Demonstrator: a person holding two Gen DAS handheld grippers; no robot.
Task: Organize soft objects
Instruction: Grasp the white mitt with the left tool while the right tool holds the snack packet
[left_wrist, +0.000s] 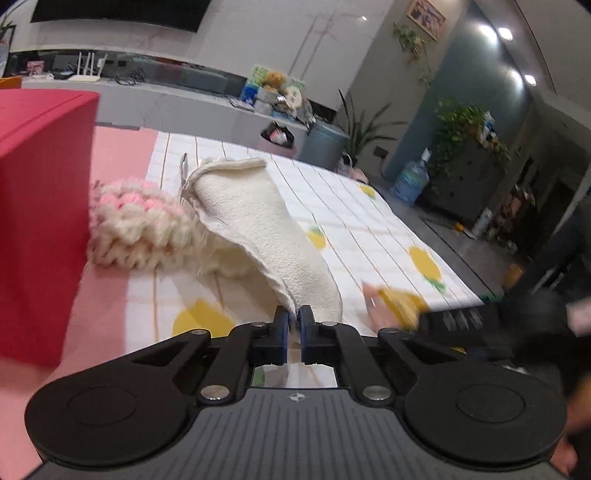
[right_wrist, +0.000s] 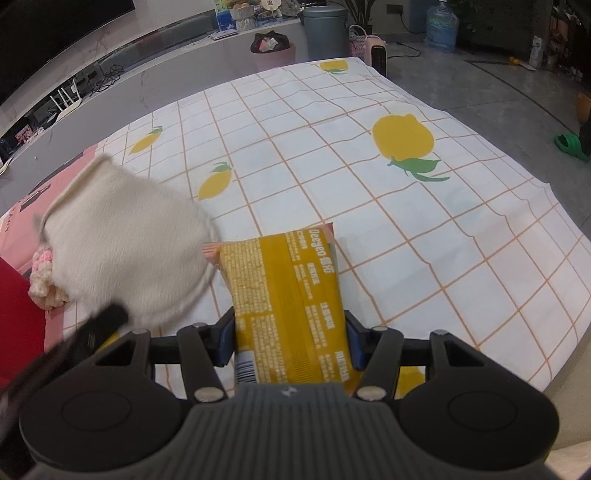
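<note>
My left gripper (left_wrist: 294, 314) is shut on the near edge of a cream terry mitt (left_wrist: 255, 229), which stretches away over the cloth; the mitt also shows blurred in the right wrist view (right_wrist: 125, 251). A pink-and-white knitted piece (left_wrist: 140, 229) lies beside it against a red box (left_wrist: 40, 221); it also shows in the right wrist view (right_wrist: 44, 284). My right gripper (right_wrist: 290, 325) is shut on a yellow soft packet (right_wrist: 291, 295), held just above the cloth. That packet appears blurred in the left wrist view (left_wrist: 399, 302).
A white checked cloth with yellow fruit prints (right_wrist: 369, 184) covers the table, with a pink mat (left_wrist: 110, 158) at its left. The red box stands at the left edge (right_wrist: 14, 325). A grey bin (right_wrist: 325, 29) and water bottle (right_wrist: 441, 26) stand beyond the table.
</note>
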